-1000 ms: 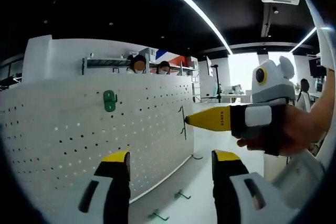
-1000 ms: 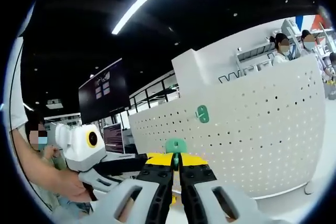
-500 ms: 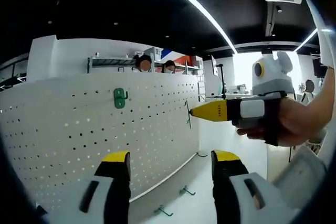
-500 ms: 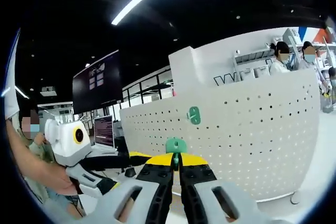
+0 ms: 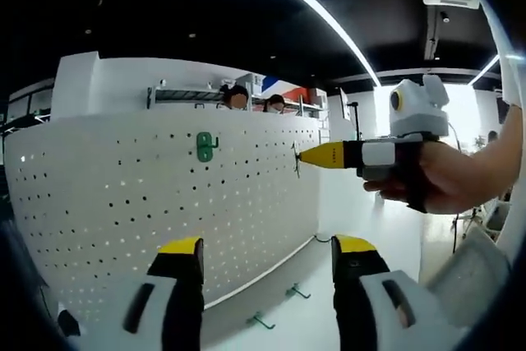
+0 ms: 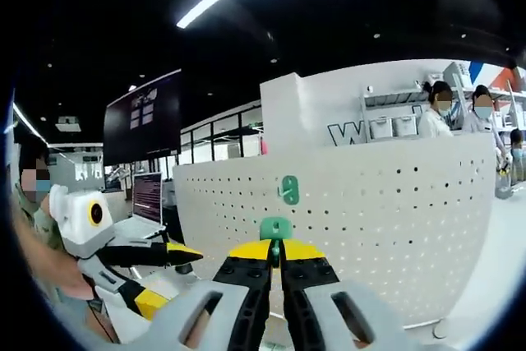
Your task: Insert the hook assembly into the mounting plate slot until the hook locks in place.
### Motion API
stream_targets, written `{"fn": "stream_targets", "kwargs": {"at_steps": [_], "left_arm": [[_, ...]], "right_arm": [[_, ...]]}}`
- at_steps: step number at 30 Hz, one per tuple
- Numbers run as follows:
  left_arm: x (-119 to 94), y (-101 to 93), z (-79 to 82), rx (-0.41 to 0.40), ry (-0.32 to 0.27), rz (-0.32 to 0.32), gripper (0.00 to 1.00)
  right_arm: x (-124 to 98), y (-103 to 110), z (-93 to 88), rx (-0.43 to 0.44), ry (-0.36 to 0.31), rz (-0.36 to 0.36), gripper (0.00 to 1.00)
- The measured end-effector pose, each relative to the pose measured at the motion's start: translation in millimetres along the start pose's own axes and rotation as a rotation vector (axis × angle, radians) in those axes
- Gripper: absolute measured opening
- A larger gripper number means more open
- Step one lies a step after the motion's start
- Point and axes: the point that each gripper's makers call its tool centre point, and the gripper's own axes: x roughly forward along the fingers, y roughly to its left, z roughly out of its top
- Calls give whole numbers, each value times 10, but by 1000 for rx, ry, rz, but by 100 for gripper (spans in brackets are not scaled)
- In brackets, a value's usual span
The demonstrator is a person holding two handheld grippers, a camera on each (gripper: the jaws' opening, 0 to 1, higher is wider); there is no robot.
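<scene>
A white pegboard panel (image 5: 164,195) – the mounting plate – stands upright on the white counter (image 5: 329,318), curving across both views (image 6: 394,228). One green hook (image 5: 205,146) is already seated in its upper rows, seen also in the right gripper view (image 6: 289,190). In the left gripper view the left gripper (image 5: 267,248) has its jaws spread wide with nothing between them. The right gripper (image 5: 306,155), held by a hand (image 5: 448,182), comes in from the right with its yellow tip at the panel's edge. In the right gripper view the right gripper (image 6: 275,250) has its jaws pinched on a green hook assembly (image 6: 275,228), in front of the panel. Two small green hooks (image 5: 279,306) lie on the counter at the panel's foot.
</scene>
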Motion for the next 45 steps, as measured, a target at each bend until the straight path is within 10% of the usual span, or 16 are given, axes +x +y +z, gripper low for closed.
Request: {"fn": "stream_targets", "kwargs": {"at_steps": [45], "left_arm": [[-352, 131, -177, -61, -10, 62, 67]], "right_arm": [[470, -334, 234, -69, -22, -96, 1]]}}
